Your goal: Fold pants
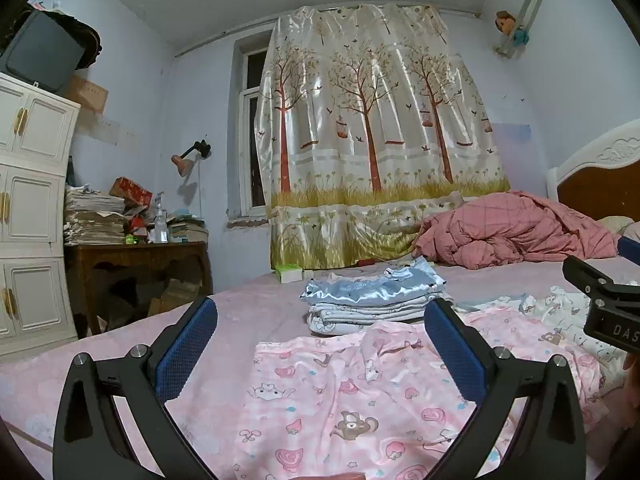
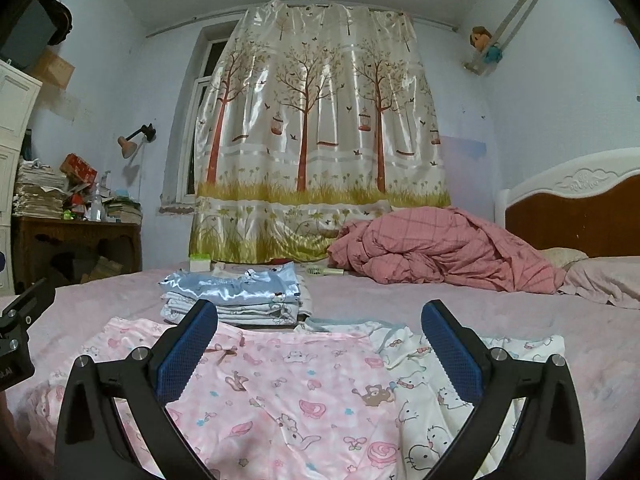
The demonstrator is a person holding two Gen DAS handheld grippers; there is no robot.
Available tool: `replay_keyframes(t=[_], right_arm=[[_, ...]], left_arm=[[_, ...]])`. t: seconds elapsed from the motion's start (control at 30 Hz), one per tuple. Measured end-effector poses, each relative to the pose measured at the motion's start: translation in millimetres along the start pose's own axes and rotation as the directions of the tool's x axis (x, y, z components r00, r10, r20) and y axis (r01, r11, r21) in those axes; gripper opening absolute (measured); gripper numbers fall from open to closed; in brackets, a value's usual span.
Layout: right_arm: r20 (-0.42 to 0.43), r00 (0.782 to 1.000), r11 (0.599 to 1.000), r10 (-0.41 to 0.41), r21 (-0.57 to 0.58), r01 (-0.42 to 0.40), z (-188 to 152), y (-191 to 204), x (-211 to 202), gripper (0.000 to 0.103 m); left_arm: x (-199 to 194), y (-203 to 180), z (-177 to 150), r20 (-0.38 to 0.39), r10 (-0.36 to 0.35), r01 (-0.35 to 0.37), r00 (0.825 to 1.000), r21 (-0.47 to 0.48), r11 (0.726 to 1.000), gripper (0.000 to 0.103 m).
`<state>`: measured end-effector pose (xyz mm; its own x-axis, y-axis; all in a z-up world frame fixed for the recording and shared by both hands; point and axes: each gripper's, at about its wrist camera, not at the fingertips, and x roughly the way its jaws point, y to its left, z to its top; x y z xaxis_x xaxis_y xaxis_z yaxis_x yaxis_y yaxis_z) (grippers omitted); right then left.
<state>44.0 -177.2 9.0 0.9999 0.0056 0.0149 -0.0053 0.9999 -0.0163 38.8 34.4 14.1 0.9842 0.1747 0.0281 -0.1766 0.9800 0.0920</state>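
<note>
Pink printed pants (image 2: pixel 280 380): spread flat on the bed (image 2: pixel 520 320), near edge cut off by the frame; waistband bow visible, legs not fully seen. White cat-print garment (image 2: pixel 432 392) partly under their right side. Left gripper (image 1: pixel 320 336) and right gripper (image 2: pixel 320 336): fingers wide apart, holding nothing, above the pants. Behind: folded clothes stack (image 2: pixel 240 296), rumpled pink quilt (image 2: pixel 440 248), tree-print curtain (image 2: pixel 320 140).

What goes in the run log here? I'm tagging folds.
left gripper open | right gripper open | pink pants flat on bed, unheld
</note>
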Motion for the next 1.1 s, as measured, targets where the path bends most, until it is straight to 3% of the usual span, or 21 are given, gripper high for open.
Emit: replay_keyframes(t=[1.1], right_arm=[[-0.026, 1.000, 1.000, -0.012, -0.016, 0.011, -8.4, -7.7, 5.7, 0.102]], left_arm=[[7.6, -2.1, -5.2, -0.065, 0.046, -0.046, 0.997, 0.011, 0.999, 0.103]])
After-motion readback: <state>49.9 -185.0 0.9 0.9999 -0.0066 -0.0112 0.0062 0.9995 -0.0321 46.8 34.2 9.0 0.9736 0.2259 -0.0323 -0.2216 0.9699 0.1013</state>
